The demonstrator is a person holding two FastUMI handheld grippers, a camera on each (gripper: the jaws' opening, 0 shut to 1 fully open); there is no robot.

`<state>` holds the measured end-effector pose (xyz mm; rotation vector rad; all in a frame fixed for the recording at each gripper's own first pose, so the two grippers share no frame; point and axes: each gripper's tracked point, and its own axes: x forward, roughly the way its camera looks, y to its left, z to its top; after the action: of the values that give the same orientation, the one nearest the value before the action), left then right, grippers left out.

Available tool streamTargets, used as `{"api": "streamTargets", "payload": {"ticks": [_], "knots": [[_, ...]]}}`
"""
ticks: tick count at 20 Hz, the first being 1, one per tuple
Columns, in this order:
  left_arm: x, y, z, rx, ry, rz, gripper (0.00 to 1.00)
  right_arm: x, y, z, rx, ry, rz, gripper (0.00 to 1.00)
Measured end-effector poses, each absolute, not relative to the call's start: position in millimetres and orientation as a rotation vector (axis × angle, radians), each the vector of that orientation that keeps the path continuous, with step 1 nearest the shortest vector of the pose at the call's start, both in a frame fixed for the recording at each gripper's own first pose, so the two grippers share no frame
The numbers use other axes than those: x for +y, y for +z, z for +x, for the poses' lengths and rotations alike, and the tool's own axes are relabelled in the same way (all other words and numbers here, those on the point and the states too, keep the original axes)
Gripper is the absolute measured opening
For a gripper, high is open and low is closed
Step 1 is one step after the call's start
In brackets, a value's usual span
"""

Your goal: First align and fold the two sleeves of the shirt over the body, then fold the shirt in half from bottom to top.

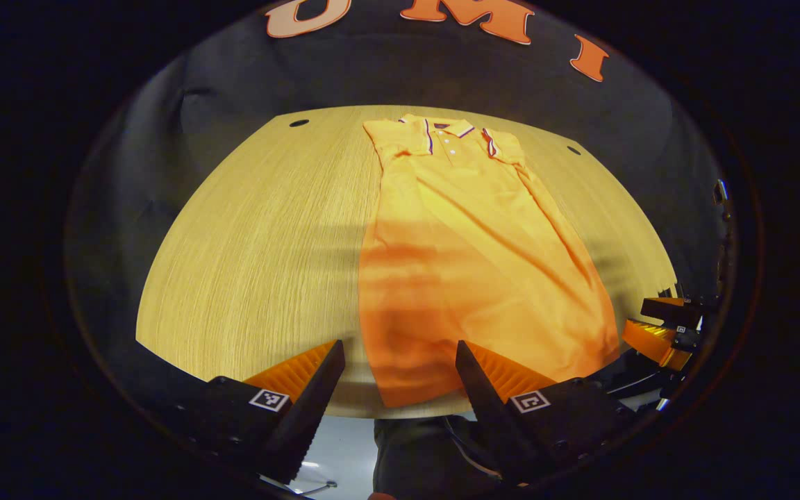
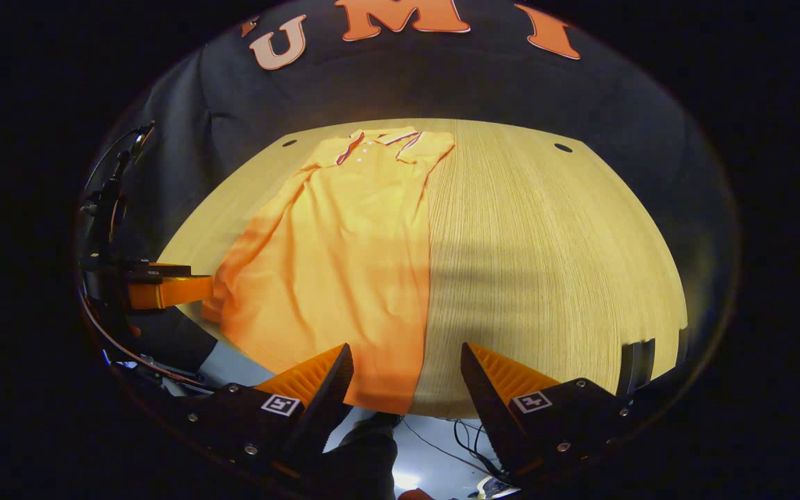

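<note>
Orange polo shirt [image 1: 469, 264] lies flat on the wooden worktop [image 1: 261, 250], collar [image 1: 445, 132] at the far edge, hem at the near edge. Both sleeves already sit folded in over the body, so the shirt reads as a long narrow strip. The left long edge runs straight; the right one slants outward toward the near side. Fabric has a few shallow wrinkles running lengthwise. Hem not folded up yet.

Left gripper [image 1: 400, 368]: fingers spread wide apart, nothing between them, hovering at the near worktop edge just over the shirt's near-left hem corner. Can't tell if either finger touches the cloth.

Right gripper [image 2: 407, 368]: also spread wide, holding nothing, hovering at the near edge. In the right gripper view the shirt [image 2: 344, 264] sits left of centre and its straight folded edge runs down between the two fingers, with bare worktop [image 2: 553, 250] to the right.

Each gripper also shows at the side of the other's view, just off the near worktop edge beside the hem: right gripper at [image 1: 664, 326], left gripper at [image 2: 157, 285]. Both are clear of the shirt there.

Two small dark holes [image 1: 298, 123] sit in the worktop near its far corners. A band of shadow crosses the shirt's near half and the worktop.
</note>
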<state>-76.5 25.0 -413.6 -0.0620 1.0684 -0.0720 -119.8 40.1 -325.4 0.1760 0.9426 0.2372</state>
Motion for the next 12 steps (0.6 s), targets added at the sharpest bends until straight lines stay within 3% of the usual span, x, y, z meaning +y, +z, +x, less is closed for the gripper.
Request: {"api": "streamTargets", "payload": {"ticks": [12], "knots": [[23.0,-441.2,-77.0,1.248,-0.102,0.015,0.98,57.5,-355.3,-127.3,1.098,0.277,0.141,0.95]]}}
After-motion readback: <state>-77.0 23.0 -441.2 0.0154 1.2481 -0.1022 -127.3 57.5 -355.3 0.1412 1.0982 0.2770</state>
